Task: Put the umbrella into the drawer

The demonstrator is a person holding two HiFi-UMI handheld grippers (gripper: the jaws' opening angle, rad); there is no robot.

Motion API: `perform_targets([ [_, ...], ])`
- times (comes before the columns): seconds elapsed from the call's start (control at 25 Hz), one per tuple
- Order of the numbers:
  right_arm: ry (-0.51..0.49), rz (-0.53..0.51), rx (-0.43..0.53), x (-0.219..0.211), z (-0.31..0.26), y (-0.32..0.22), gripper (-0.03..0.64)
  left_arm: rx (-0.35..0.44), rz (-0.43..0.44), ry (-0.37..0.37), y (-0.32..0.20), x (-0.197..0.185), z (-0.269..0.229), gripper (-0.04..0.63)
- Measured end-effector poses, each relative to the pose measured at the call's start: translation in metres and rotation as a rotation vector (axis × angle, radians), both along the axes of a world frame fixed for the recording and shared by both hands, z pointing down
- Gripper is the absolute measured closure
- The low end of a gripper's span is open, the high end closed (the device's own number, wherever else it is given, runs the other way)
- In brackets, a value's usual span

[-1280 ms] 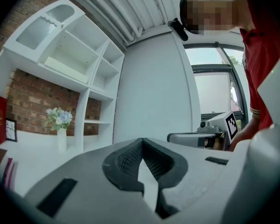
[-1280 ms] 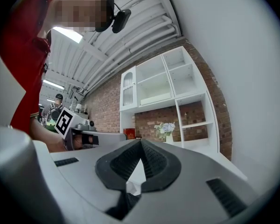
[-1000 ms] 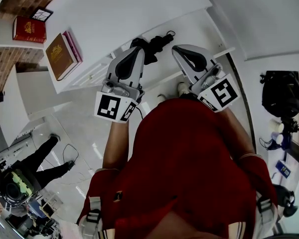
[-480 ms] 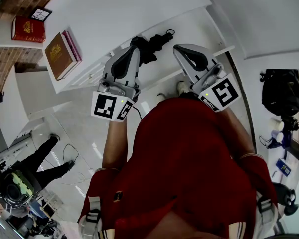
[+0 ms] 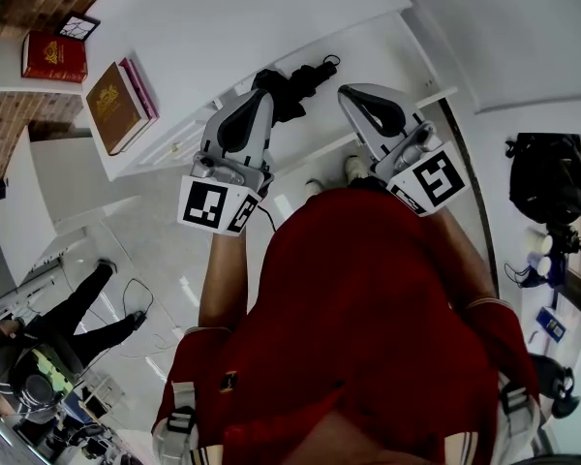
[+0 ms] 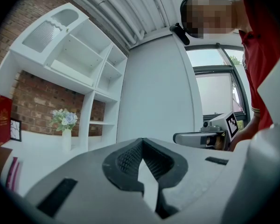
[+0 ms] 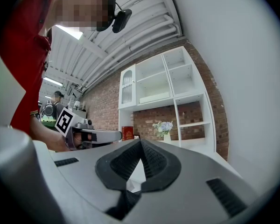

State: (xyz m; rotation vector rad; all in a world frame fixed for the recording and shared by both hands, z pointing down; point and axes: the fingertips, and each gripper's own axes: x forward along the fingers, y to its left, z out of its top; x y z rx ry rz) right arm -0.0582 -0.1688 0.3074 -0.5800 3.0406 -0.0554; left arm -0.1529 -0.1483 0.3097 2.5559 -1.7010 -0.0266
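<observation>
both jaws are closed on nothing. the black umbrella (image 5: 297,82) lies on the white surface (image 5: 252,27) just ahead, between the left gripper (image 5: 260,98) and right gripper (image 5: 350,93) — nearer the left, its long axis slanting up-right.

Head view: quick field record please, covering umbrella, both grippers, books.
umbrella: black, folded, lying ahead of and between the two gripper tips; neither gripper holds it
drawer: cannot tell whether the umbrella lies inside one
left gripper: held level, jaws together, nothing between them
right gripper: held level, jaws together, nothing between them
books: brown book on a pink book on the white cabinet top; red book further left
</observation>
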Motion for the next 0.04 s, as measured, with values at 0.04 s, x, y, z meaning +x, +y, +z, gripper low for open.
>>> perform_targets([
  [0.04, -0.001, 0.0, 0.0, 0.0001, 0.0001, -0.0001, 0.618, -0.001, 0.001, 0.0, 0.0, 0.0003, 0.0005, 0.589],
])
